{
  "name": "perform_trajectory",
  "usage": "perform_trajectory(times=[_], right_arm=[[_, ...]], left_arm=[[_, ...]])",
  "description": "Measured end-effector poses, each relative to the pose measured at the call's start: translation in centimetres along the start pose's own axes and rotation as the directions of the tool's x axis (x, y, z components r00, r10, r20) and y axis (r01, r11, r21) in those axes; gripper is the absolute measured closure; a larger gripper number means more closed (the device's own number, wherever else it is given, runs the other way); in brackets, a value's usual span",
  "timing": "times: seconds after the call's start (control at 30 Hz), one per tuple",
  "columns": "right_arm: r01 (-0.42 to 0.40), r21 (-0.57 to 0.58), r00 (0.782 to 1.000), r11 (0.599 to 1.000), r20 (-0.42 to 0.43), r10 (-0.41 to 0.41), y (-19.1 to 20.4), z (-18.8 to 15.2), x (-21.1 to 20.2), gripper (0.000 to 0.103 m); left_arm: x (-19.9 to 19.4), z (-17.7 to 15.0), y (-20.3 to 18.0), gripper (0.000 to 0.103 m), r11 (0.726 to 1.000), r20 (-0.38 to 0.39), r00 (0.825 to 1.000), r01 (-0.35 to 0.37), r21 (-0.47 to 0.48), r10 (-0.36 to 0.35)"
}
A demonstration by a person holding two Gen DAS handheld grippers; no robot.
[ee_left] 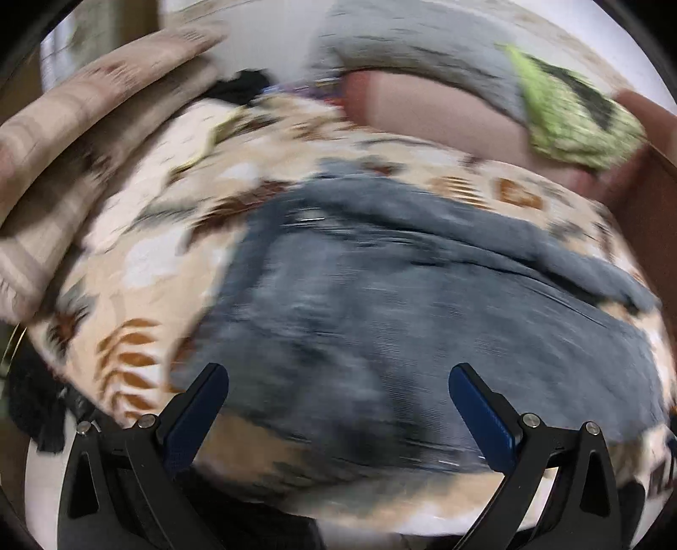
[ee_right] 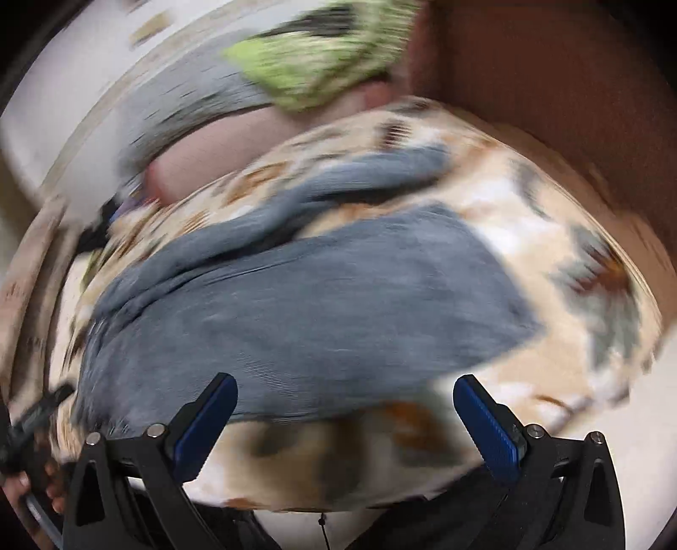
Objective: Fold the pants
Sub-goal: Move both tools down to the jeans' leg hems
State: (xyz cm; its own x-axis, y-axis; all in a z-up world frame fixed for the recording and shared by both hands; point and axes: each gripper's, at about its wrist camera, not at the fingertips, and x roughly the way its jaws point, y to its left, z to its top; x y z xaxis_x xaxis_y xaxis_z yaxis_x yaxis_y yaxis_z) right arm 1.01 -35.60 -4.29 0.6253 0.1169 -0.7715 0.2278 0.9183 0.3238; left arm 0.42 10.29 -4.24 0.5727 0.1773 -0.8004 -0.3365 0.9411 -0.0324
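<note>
In the left wrist view, the left gripper [ee_left: 338,380] hung with its two blue-padded fingers spread wide and nothing between them. Below and ahead of it lay the pants [ee_left: 381,304], grey-blue, spread over a bedspread [ee_left: 139,254] printed with cream, orange and grey leaves. A band of the same grey-blue cloth ran across the far edge of the pants toward the right. The whole picture was smeared by motion, so seams and folds could not be made out. To the left stood a stack of beige patterned cushions [ee_left: 84,127]; behind the bed lay a pink pillow [ee_left: 423,114], a grey cloth [ee_left: 423,38] and a green and black cloth [ee_left: 571,118].

In the right wrist view, the right gripper [ee_right: 345,387] was likewise wide apart and held nothing. The pants [ee_right: 317,309] lay on the bedspread [ee_right: 550,237] just ahead of the fingers, one leg end reaching toward the right, a narrower strip running up and away behind it. The green cloth [ee_right: 321,55] sat at the top, the pink pillow [ee_right: 220,156] beside it, and a brown headboard [ee_right: 550,76] at the upper right. A hand [ee_right: 25,486] showed at the lower left edge, blurred.
</note>
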Motion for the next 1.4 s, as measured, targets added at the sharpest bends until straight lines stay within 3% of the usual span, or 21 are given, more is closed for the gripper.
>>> perform_trajectory(times=[0.07, 0.13, 0.33, 0.37, 0.4, 0.47, 0.53, 0.57, 0.6, 0.67, 0.73, 0.77, 0.8, 0.83, 0.87, 0.93, 1.03, 1.1, 1.2, 1.4], right_arm=[[-0.006, 0.123, 1.0, 0.992, -0.013, 0.008, -3.7, 1.0, 0.1, 0.0], [0.009, 0.176, 1.0, 0.984, -0.012, -0.007, -6.2, 2.1, 0.5, 0.0], [0.026, 0.097, 0.999, 0.995, -0.031, -0.023, -6.5, 4.7, 2.6, 0.001], [0.044, 0.066, 0.998, 0.997, -0.046, -0.041, -6.0, 5.0, 3.2, 0.005], [0.089, 0.027, 0.992, 0.996, -0.087, -0.087, -5.7, 5.0, 4.6, 0.02], [0.156, -0.034, 0.982, 0.987, -0.1, -0.159, -5.7, 4.9, 5.5, 0.037], [0.197, -0.138, 0.976, 0.971, -0.068, -0.208, -4.4, 4.9, 4.7, 0.063], [0.21, -0.144, 0.974, 0.967, -0.05, -0.219, -4.4, 5.1, 4.1, 0.083], [0.235, -0.14, 0.97, 0.962, -0.025, -0.241, -4.7, 5.4, 3.5, 0.083], [0.314, -0.146, 0.949, 0.938, 0.016, -0.315, -5.1, 5.8, 2.9, 0.083], [0.285, -0.111, 0.957, 0.952, -0.021, -0.289, -6.1, 6.4, 3.2, 0.078], [0.259, -0.091, 0.965, 0.962, -0.028, -0.262, -6.3, 6.8, 3.1, 0.056], [0.238, -0.079, 0.971, 0.968, -0.004, -0.239, -6.2, 7.5, 2.8, 0.017], [0.222, -0.08, 0.975, 0.972, 0.013, -0.221, -5.8, 8.2, 2.8, 0.005], [0.184, -0.077, 0.983, 0.98, 0.031, -0.182, -5.3, 9.2, 2.6, 0.0], [0.031, -0.009, 1.0, 0.999, 0.004, -0.031, -4.8, 12.1, 3.2, 0.0], [-0.093, 0.124, 0.995, 0.988, -0.021, 0.097, -4.6, 16.4, 5.2, 0.0], [-0.123, 0.224, 0.989, 0.967, -0.049, 0.138, -5.0, 18.7, 7.1, 0.0], [-0.136, 0.345, 0.978, 0.929, -0.101, 0.181, -5.9, 20.9, 10.5, 0.001], [-0.105, 0.429, 0.966, 0.897, -0.172, 0.195, -6.4, 21.6, 14.2, 0.006]], left_arm=[[0.7, 0.5, 1.8, 0.0, 0.999, 0.0, 0.999, -0.037, -0.035, 0.037], [1.2, 0.8, 2.5, 0.0, 0.997, -0.009, 0.998, -0.058, -0.041, 0.058], [0.6, 2.0, 1.4, 0.0, 1.0, 0.031, 0.999, -0.027, 0.001, 0.027], [0.7, 2.1, 1.1, 0.0, 1.0, 0.036, 0.999, -0.019, 0.008, 0.019], [1.1, 2.3, 1.0, 0.0, 1.0, 0.034, 0.999, -0.012, 0.009, 0.012], [3.0, 2.1, 0.7, 0.0, 1.0, -0.01, 1.0, -0.011, 0.024, 0.011], [6.0, 1.3, 0.4, 0.0, 0.996, -0.111, 0.992, -0.057, 0.067, 0.065], [6.8, 1.0, 0.5, 0.0, 0.996, -0.128, 0.99, -0.045, 0.071, 0.054], [6.7, 1.0, 0.8, 0.0, 0.998, -0.112, 0.993, -0.025, 0.052, 0.031], [6.0, 1.5, 1.1, 0.0, 0.999, -0.104, 0.994, -0.02, 0.032, 0.024], [4.7, 2.5, 1.0, 0.0, 0.999, -0.044, 0.999, -0.009, 0.04, 0.011], [4.0, 3.2, 0.9, 0.0, 0.999, -0.011, 1.0, -0.003, 0.048, 0.003], [3.6, 4.1, 0.9, 0.0, 0.999, 0.011, 1.0, 0.007, 0.048, -0.007], [3.4, 4.9, 1.0, 0.0, 0.999, 0.023, 1.0, 0.02, 0.042, -0.021], [3.4, 5.8, 1.0, 0.0, 0.999, 0.032, 0.999, 0.036, 0.034, -0.037], [4.1, 7.9, 1.2, 0.0, 0.999, 0.022, 0.999, 0.046, 0.018, -0.046], [6.0, 11.0, 2.1, 0.0, 0.998, -0.022, 0.999, 0.048, -0.031, -0.049], [7.5, 13.0, 2.4, 0.0, 0.993, -0.065, 0.994, 0.082, -0.085, -0.088], [9.8, 16.0, 3.6, 0.0, 0.981, -0.127, 0.987, 0.078, -0.179, -0.102], [13.9, 20.6, 3.4, 0.0, 0.968, -0.204, 0.971, 0.077, -0.239, -0.127]])
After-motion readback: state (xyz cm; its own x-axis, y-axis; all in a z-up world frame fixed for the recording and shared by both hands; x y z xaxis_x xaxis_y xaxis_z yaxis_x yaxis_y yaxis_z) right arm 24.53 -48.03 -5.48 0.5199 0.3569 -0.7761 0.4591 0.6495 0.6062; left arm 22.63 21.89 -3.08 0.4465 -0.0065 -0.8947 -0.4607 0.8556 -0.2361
